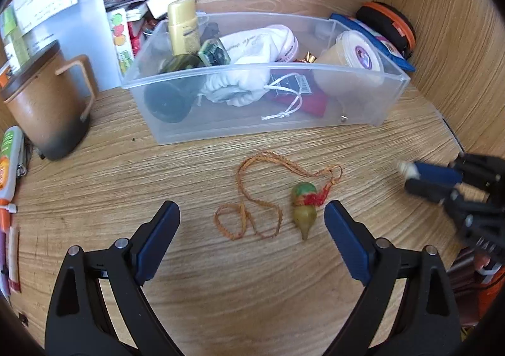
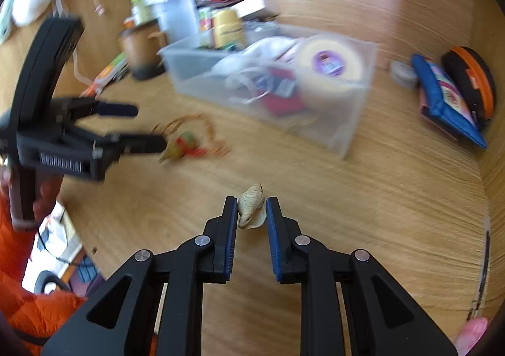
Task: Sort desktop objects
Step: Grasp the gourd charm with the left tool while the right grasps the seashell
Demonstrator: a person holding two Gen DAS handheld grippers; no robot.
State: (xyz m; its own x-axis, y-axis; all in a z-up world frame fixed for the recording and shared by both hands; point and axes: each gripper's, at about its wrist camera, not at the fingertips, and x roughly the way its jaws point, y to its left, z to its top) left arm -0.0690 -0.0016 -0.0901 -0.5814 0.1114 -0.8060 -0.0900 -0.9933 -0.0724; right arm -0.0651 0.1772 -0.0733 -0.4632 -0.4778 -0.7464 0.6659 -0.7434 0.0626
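Two grippers, two small items, one clear bin (image 1: 176,132) as landmark.
Left gripper (image 1: 252,214) gapes wide, empty, straddling one gourd pendant (image 1: 303,209) and its orange cord (image 1: 249,198) on the desk in front of the bin, likely lining up a pick. Right of the bin front, right gripper (image 2: 251,206) pinches one seashell (image 2: 251,205), probably bin-bound.
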